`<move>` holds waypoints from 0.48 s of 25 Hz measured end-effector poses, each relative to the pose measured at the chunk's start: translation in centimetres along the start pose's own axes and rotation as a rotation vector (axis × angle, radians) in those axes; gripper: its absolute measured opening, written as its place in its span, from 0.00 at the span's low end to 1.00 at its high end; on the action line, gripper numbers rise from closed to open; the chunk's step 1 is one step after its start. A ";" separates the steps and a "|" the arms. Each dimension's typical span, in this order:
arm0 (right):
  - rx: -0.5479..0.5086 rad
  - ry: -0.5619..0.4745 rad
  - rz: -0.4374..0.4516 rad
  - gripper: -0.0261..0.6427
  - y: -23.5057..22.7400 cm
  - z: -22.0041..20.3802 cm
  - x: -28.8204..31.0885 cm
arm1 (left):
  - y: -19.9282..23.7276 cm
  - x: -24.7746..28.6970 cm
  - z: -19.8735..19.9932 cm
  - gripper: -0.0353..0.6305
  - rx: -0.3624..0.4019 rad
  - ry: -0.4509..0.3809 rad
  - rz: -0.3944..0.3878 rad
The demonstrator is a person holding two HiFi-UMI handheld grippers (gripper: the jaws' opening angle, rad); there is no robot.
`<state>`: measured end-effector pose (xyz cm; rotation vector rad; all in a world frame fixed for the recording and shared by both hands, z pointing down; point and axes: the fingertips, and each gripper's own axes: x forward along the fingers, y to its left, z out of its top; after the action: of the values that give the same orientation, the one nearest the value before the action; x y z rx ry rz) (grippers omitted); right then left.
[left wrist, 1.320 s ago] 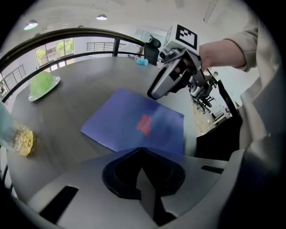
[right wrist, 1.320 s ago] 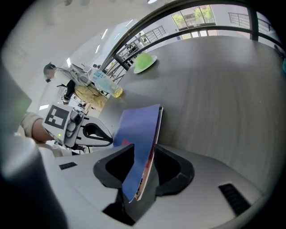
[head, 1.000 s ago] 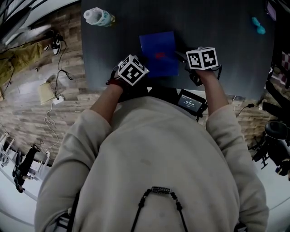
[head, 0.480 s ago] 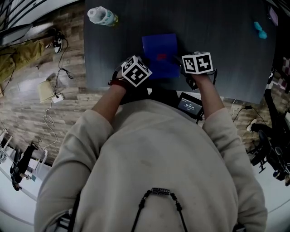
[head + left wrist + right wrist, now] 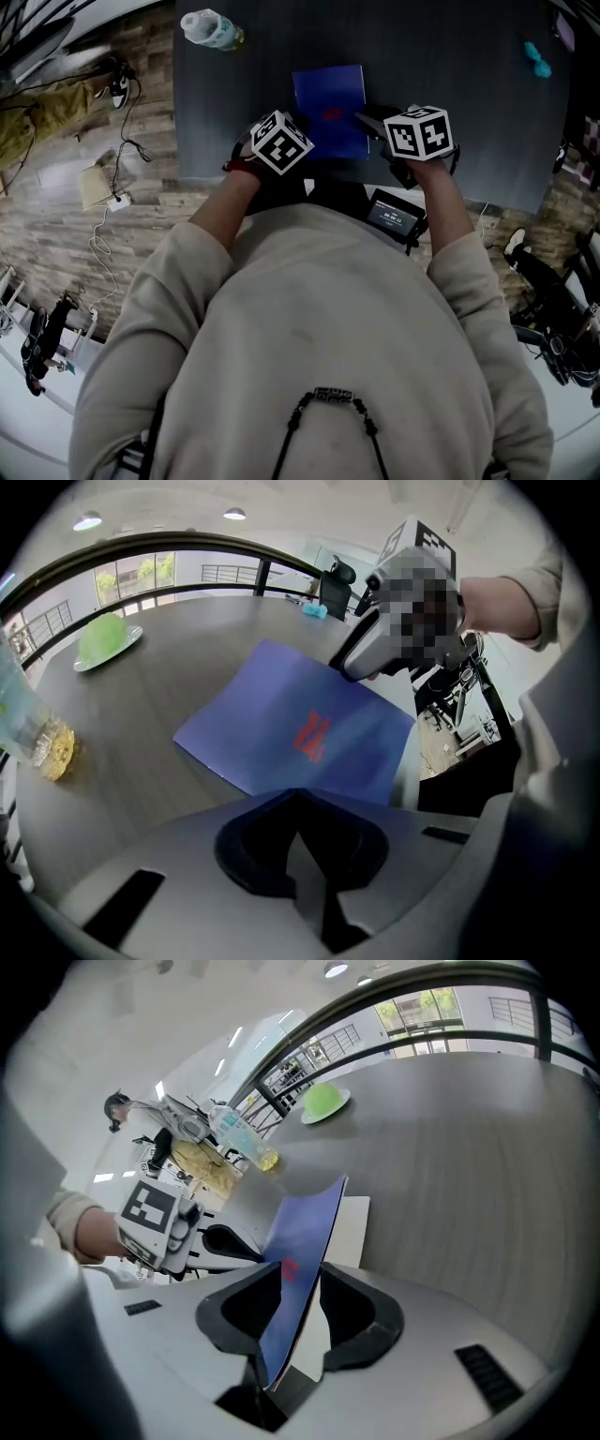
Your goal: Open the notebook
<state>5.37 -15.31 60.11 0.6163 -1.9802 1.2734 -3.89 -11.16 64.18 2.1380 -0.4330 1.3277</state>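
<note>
We are holding the notebook's (image 5: 302, 1232) thin blue cover pinched between the right tongs (image 5: 298, 1283), tilted up off a white page (image 5: 349, 1227). A red mark is showing on the cover. The notebook is lying flat by the near edge of the dark, matte tabletop (image 5: 450, 84). The left tongs (image 5: 298, 803) are sitting closed at the notebook's near edge, their tips partly hidden by their own grey body.

Dim head view, fisheye-warped edges — soft blur
</note>
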 end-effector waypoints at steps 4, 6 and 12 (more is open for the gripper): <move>-0.026 -0.029 0.069 0.24 2.4 1.0 -1.0 | 0.1 -0.2 0.1 0.06 0.004 -0.001 0.002; -0.037 -0.042 0.099 0.24 3.4 1.5 -1.2 | 0.2 -0.3 0.2 0.06 0.003 -0.004 0.004; -0.058 -0.050 0.167 0.24 5.7 2.3 -1.0 | 0.5 -0.4 0.0 0.06 -0.015 -0.014 0.008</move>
<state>1.33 -15.14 55.41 0.4667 -2.1386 1.3050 -4.33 -11.55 63.94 2.1363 -0.4560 1.3102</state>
